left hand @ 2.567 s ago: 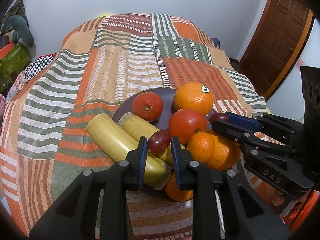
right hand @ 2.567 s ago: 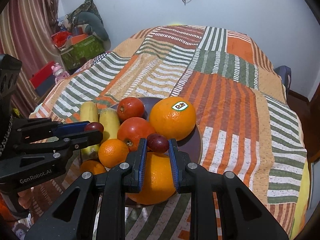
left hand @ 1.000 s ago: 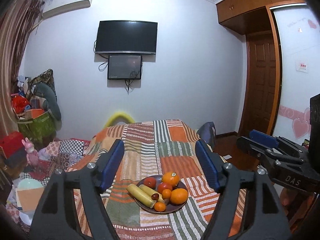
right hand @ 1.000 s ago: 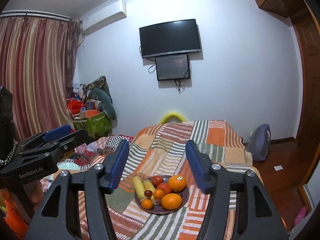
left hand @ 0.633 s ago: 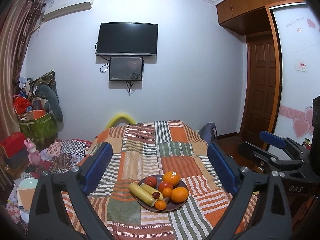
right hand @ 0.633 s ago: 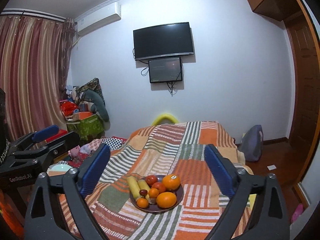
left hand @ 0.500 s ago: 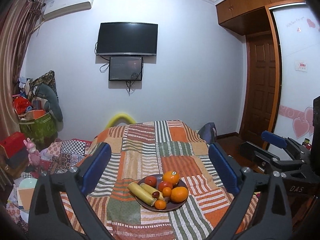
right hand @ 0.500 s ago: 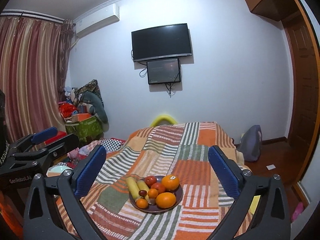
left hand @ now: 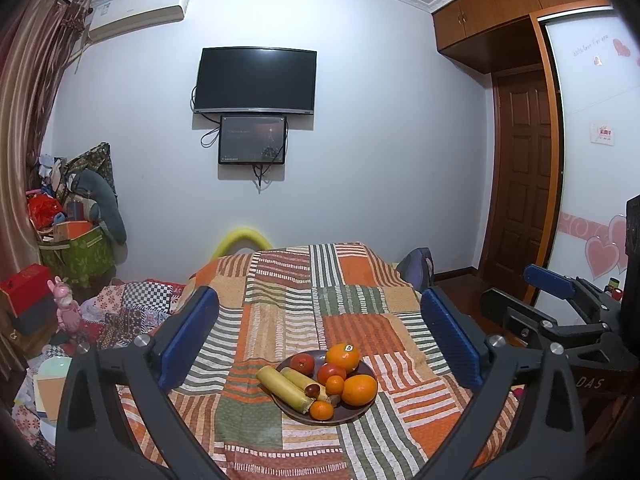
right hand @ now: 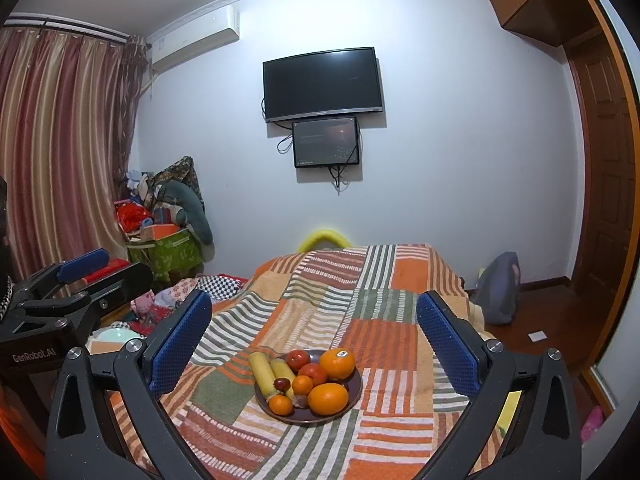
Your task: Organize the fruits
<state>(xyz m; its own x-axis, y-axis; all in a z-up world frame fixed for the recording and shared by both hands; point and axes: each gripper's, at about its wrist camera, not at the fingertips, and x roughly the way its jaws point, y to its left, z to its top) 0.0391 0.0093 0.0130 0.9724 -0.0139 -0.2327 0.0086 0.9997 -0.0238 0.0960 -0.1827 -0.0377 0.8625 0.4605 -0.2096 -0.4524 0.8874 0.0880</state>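
Observation:
A dark round plate sits on the striped patchwork cloth. It holds two bananas, two large oranges, small oranges, red tomatoes and a dark red grape. My left gripper is open wide and empty, held well back from and above the plate. My right gripper is also open wide and empty, at a similar distance. Each gripper shows at the edge of the other's view.
The cloth-covered table fills the middle of the room. Two wall screens hang behind it. Boxes, bags and toys pile up at the left. A wooden door and a grey bag are at the right.
Both grippers let go of the grapes held 2.6 s ago, opened wide and pulled far back from the plate. In the last half second they barely move.

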